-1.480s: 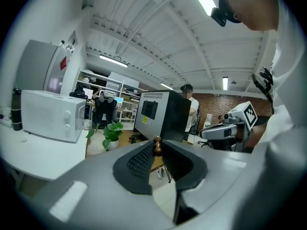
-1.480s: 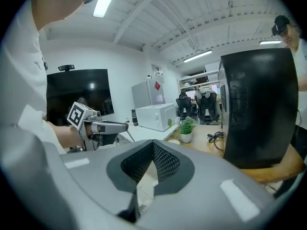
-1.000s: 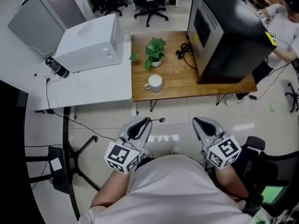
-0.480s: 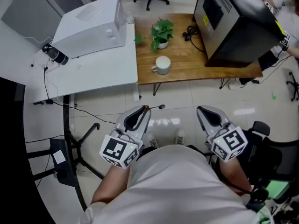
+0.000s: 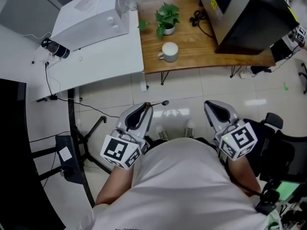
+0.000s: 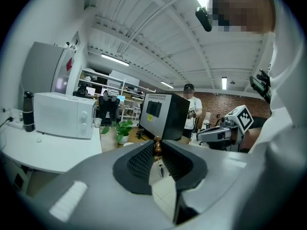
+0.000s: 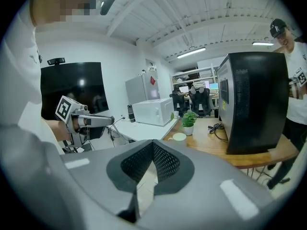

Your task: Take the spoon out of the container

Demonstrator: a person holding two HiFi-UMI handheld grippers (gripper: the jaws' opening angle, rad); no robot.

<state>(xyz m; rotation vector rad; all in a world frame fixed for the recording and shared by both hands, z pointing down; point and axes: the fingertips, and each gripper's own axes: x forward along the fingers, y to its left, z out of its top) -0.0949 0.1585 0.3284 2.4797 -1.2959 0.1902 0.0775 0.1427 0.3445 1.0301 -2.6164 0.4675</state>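
Observation:
My left gripper [image 5: 144,106] is shut on a thin spoon [image 5: 158,103], held low in front of my body. The spoon sticks out to the right of the jaw tips, its small dark bowl at the free end. In the left gripper view the spoon's brown beaded handle [image 6: 157,145] stands pinched between the pads of the left gripper [image 6: 157,153]. The white cup [image 5: 170,51] stands on the wooden table [image 5: 192,42], far ahead of both grippers. My right gripper [image 5: 211,105] is shut with nothing in it; in the right gripper view [image 7: 152,146] its pads meet.
A potted plant [image 5: 166,18] and a large black box [image 5: 244,13] stand on the wooden table. To the left a white desk [image 5: 96,66] carries a white microwave [image 5: 88,18]. A chair base [image 5: 76,147] is at my left. A person's arm [image 5: 288,40] shows at the far right.
The tables have slid upward in the head view, so I stand farther back from them. Both grippers keep their pose; the spoon stays in the left one.

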